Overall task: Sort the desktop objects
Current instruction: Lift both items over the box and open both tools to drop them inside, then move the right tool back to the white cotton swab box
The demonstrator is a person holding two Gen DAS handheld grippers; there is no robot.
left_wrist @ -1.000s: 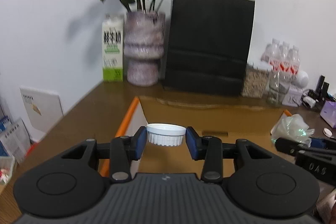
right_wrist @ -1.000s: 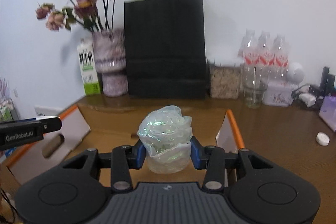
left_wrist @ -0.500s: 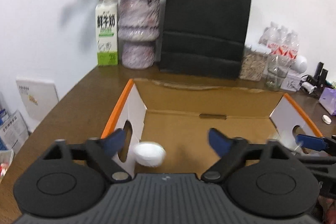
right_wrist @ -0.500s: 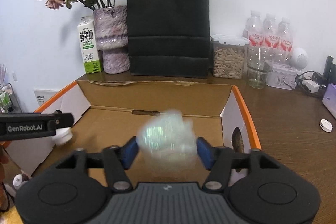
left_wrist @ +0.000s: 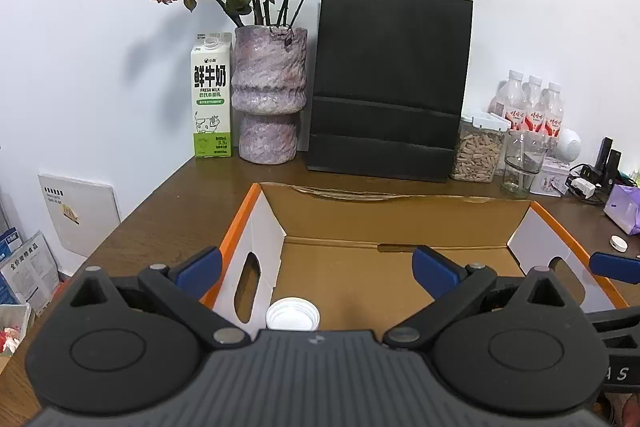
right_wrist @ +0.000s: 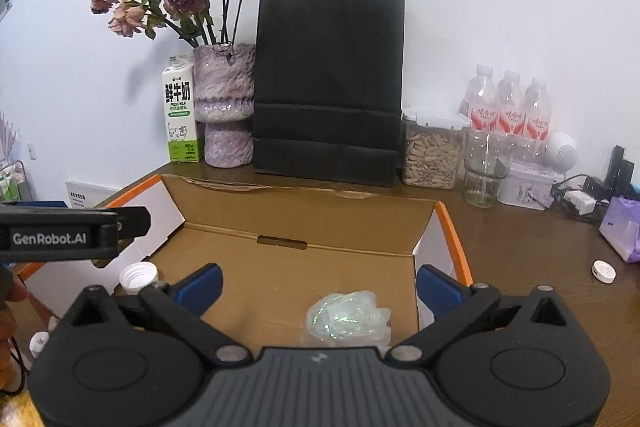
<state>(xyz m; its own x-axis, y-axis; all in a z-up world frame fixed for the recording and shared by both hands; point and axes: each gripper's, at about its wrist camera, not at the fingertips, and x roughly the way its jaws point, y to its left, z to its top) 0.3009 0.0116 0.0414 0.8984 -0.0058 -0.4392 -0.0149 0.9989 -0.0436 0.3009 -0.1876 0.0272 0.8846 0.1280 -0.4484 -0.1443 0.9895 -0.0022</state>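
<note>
An open cardboard box [left_wrist: 400,211] with orange edges lies on the brown desk. In the left wrist view a white screw cap [left_wrist: 293,314] rests on the box floor by the left wall, below my left gripper [left_wrist: 316,267], which stands open over it, holding nothing. In the right wrist view a crumpled wad of iridescent clear film [right_wrist: 346,319] lies on the box floor [right_wrist: 300,267] near the right wall. My right gripper [right_wrist: 320,283] hovers above it; its jaws are opening and nothing is between them. The cap [right_wrist: 138,277] also shows there, at the left.
Along the back wall stand a milk carton [left_wrist: 211,95], a purple vase of dried roses [left_wrist: 270,99], a black paper bag [left_wrist: 388,83], a jar of seeds [left_wrist: 478,151], a glass [left_wrist: 522,163] and several bottles. A small white lid [right_wrist: 604,271] and a purple pack [right_wrist: 622,227] lie at the right.
Both grippers have opened wide. The white cap fell from the left one and the film wad from the right one, and both now lie on the box floor.
</note>
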